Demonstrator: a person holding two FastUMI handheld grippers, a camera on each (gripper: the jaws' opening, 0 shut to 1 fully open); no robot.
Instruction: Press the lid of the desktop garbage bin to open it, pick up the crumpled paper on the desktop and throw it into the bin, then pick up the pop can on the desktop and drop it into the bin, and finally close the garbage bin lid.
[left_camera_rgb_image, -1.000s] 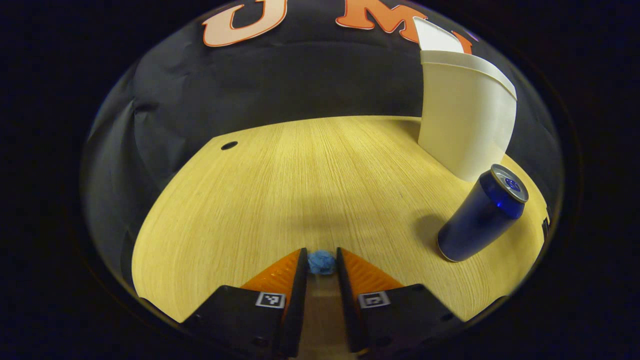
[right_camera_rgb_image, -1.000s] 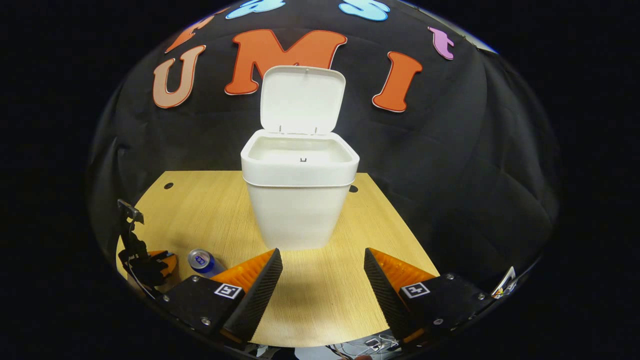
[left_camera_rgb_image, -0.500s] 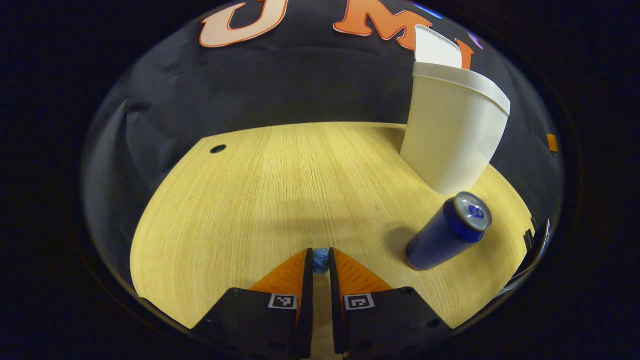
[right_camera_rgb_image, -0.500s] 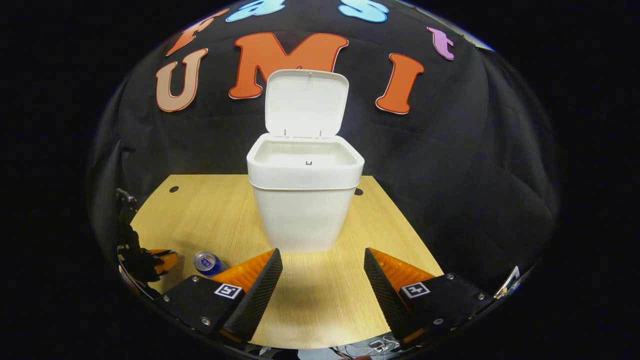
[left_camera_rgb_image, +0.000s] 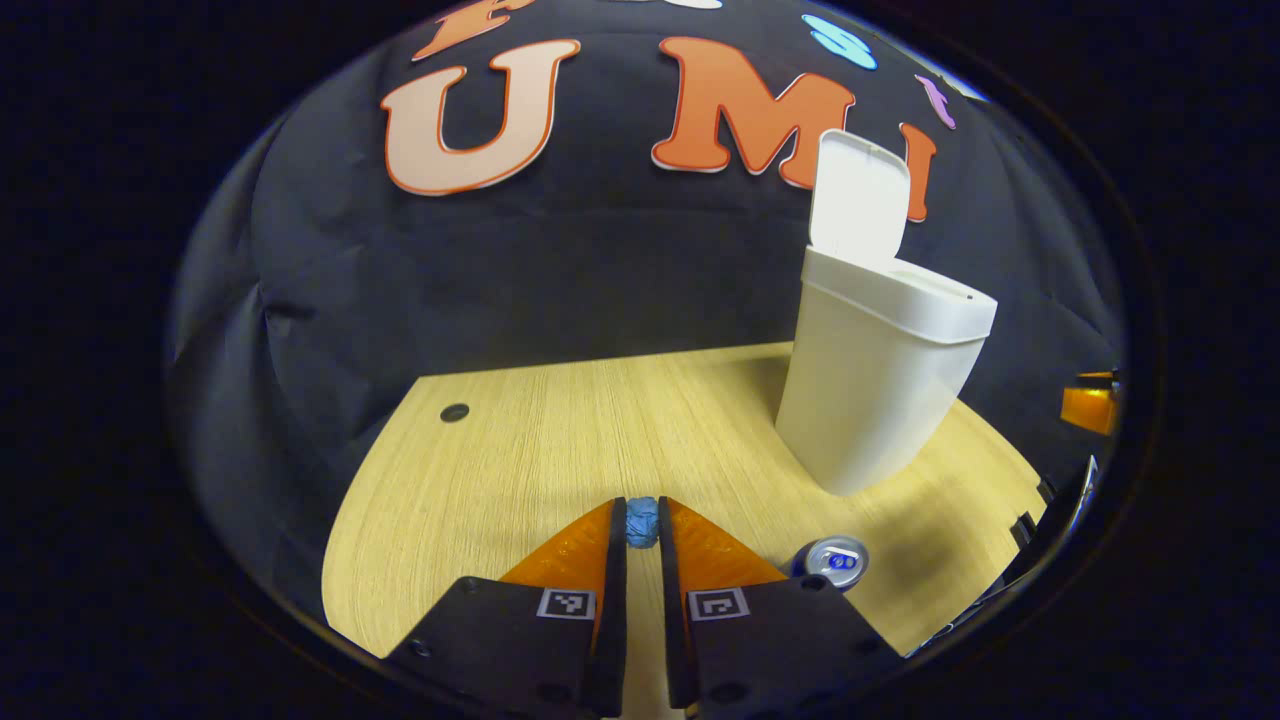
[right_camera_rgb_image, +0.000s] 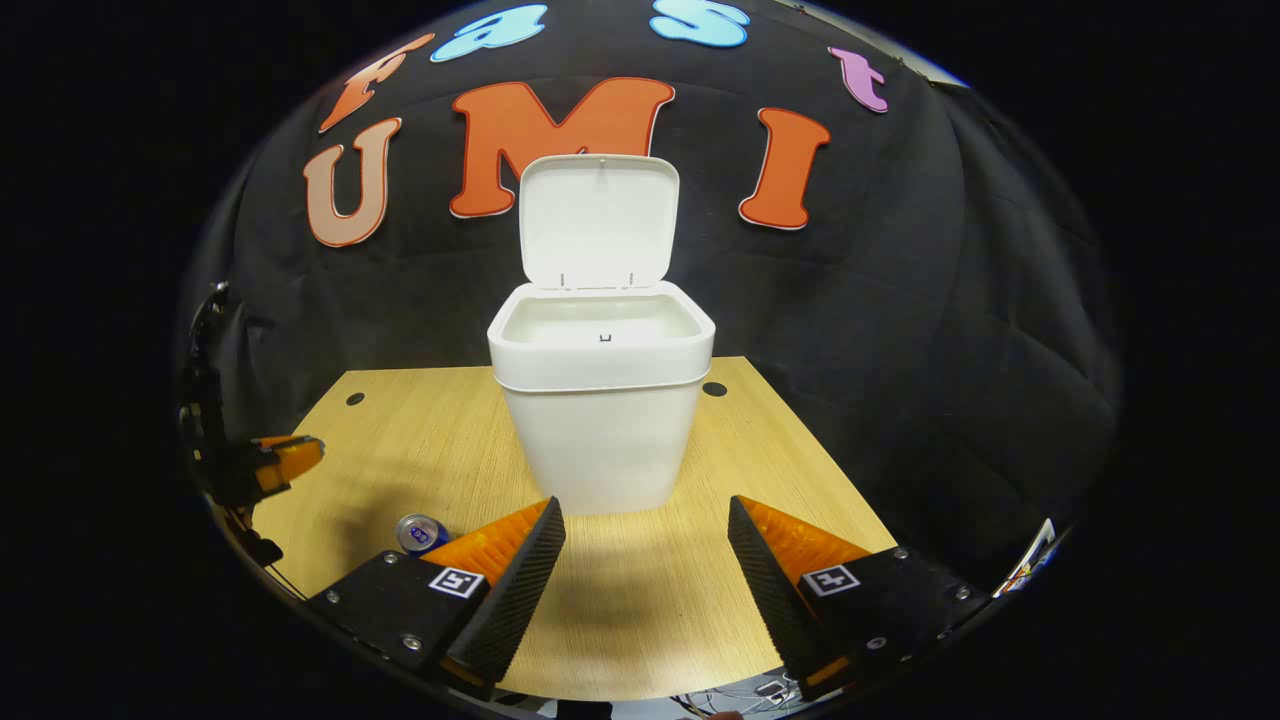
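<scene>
Claws (left_camera_rgb_image: 641, 522): 2; can (left_camera_rgb_image: 832, 560): 1

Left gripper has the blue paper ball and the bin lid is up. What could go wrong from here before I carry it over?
1. The crumpled paper sits right at the tips of the left gripper, so it could slip out during the carry.
2. The pop can stands between that gripper and the bin; a low sweep may knock it over.
3. The lid stands upright behind the opening; bumping it could swing it shut.
</scene>
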